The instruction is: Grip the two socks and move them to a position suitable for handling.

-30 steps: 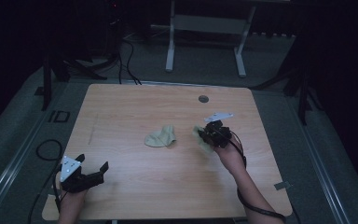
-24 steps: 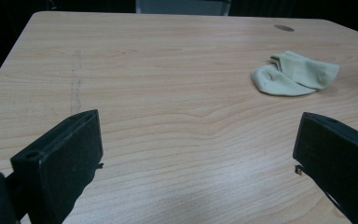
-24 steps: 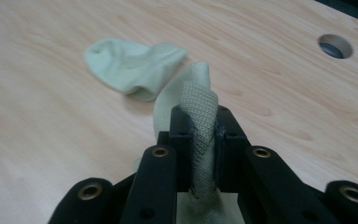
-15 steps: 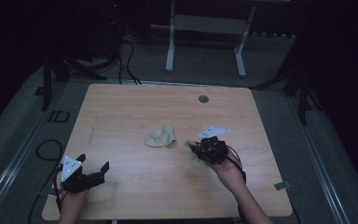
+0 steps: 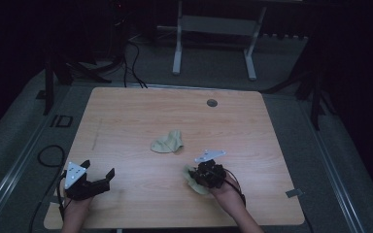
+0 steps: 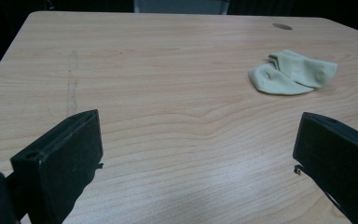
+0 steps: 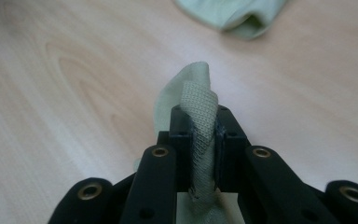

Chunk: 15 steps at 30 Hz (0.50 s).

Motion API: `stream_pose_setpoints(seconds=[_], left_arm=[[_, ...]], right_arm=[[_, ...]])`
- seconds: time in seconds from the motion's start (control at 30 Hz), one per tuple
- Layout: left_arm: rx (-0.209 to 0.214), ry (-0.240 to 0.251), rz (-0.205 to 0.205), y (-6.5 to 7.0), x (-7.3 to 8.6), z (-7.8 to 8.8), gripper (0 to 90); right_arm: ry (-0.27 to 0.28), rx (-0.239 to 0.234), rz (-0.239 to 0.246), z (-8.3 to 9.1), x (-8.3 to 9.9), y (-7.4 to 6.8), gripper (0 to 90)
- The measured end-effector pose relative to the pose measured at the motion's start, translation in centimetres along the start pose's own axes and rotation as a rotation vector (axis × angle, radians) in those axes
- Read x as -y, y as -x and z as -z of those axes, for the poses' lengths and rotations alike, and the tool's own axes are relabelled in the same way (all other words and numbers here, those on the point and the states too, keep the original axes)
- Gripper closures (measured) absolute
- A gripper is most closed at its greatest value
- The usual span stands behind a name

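Pulled nearer, right gripper [image 5: 202, 176] clamps a sock [image 7: 196, 116] over wooden table [image 5: 126, 116]; left gripper [image 5: 98, 180] gapes.

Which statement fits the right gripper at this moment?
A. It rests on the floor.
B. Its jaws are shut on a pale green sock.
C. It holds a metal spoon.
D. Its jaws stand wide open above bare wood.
B: in the right gripper view the right gripper has its two black jaws pressed together on the pale green knitted sock, above the light wooden table.
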State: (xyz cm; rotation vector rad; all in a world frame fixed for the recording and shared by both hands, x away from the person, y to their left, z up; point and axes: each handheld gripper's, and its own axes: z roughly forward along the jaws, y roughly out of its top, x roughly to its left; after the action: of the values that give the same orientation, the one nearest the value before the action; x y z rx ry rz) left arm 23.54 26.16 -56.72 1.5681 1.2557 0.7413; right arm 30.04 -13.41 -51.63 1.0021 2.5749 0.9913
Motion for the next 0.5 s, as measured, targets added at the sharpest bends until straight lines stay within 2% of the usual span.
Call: stream_pose_setpoints(seconds=[0.1,0.2,0.4,0.43,0.5], left_arm=[[0.005,0.002,-0.005,0.1,-0.1,0.0,1.4],[0.011,0.001,-0.007,0.2,-0.1,-0.1,1.4],[0.028,-0.004,-0.016,0.5,-0.1,-0.4,1.4],[0.031,-0.006,-0.017,0.5,-0.1,-0.4,1.4],[0.039,-0.004,-0.019,0.6,-0.2,-0.4,1.4]], right_arm=[[-0.035,-0.027,-0.003,-1.5,0.9,-0.9,80.2],[-0.065,-0.031,0.01,-2.7,1.2,-1.4,80.1],[-0.073,-0.035,0.012,-4.1,0.8,-2.1,78.3],[-0.07,-0.037,0.004,-4.3,0.7,-2.2,76.0],[-0.064,-0.053,-0.004,-4.4,0.5,-2.4,65.7]])
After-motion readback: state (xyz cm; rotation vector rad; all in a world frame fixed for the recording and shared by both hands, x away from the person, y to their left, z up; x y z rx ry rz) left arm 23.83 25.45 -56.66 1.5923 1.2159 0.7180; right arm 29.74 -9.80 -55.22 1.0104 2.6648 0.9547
